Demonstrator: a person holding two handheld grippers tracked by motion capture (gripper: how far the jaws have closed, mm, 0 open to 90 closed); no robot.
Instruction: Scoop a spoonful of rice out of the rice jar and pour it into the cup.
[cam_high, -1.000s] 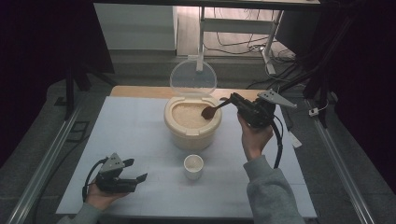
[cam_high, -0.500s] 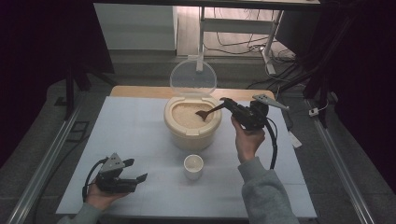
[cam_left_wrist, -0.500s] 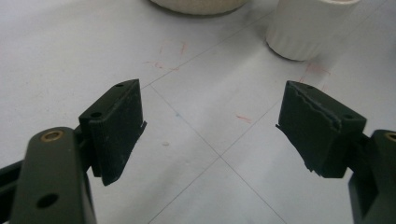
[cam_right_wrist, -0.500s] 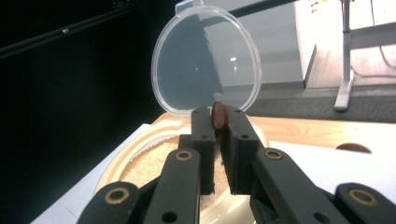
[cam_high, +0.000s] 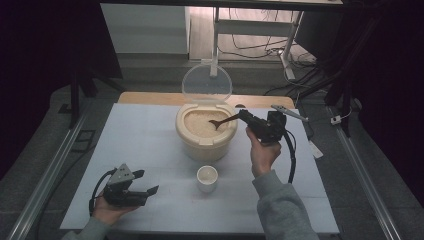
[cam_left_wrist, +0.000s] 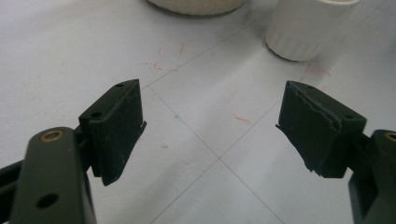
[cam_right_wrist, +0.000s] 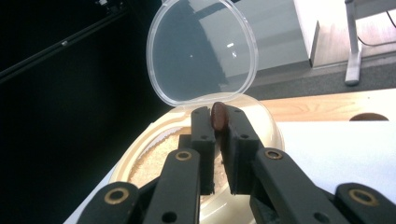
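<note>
Left gripper (cam_high: 131, 187) rests at near left of the table (cam_high: 150, 125), jaws spread wide, nothing between. White cup (cam_high: 207, 176) stands empty near centre, just in front of the rice container (cam_high: 205, 136), lid (cam_high: 207, 82) tipped up behind. Right gripper (cam_high: 245, 116) pinches the spoon (cam_high: 223, 121) handle, bowl down at the rice (cam_high: 200, 124). Risk: narrow handle could twist between the pads, spilling grains short of the small cup.

1. A small white ribbed cup (cam_high: 207, 176) stands on the white table (cam_high: 145, 135), just in front of the centre.
2. A wooden board edge (cam_high: 150, 98) runs along the table's far side.
3. Cables (cam_high: 250, 45) lie on the floor beyond.
</note>
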